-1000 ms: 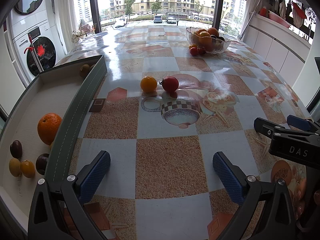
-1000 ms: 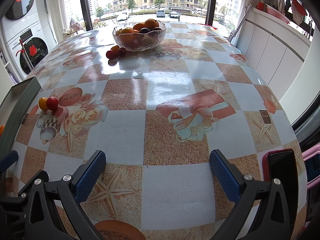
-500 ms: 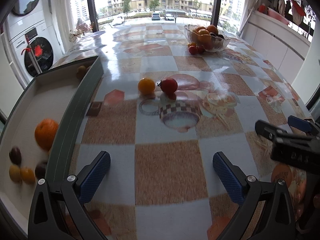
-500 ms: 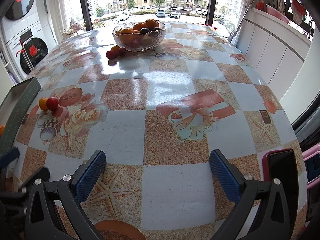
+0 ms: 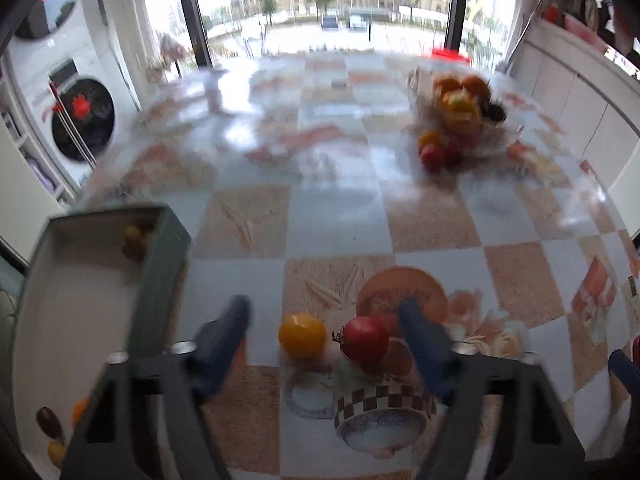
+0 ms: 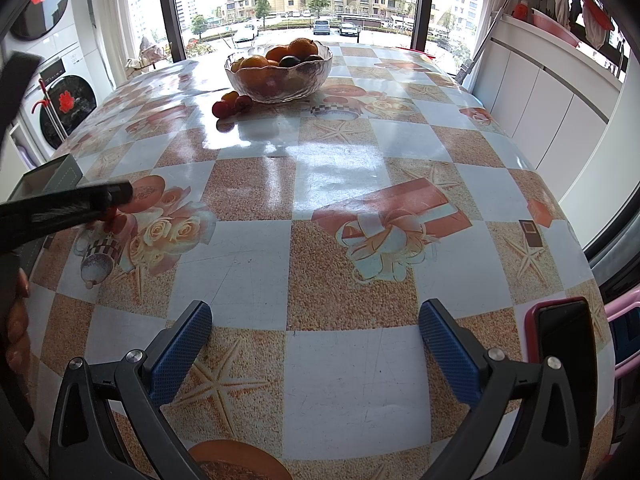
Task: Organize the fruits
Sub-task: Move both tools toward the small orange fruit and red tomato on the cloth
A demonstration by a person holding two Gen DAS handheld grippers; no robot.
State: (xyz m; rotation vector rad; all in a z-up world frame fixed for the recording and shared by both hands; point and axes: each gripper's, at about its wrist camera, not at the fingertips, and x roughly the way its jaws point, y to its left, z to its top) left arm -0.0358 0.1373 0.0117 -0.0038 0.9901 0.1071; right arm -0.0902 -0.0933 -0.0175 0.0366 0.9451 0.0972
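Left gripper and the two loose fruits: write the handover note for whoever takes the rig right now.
Left gripper: open, both loose fruits between its fingers, nothing gripped.
Right gripper: open, empty, over bare tablecloth.
Yellow tomato and red tomato sit side by side on the table.
Tray at left already holds several fruits, including a dark plum.
Glass bowl at the far end is full; three small fruits lie beside it.
Left: probably grasp one tomato and tray it, then the other loose fruits.

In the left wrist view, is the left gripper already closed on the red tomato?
No. The left gripper is open, its blue fingers spread wide, with the red tomato and yellow tomato lying untouched on the table between them.
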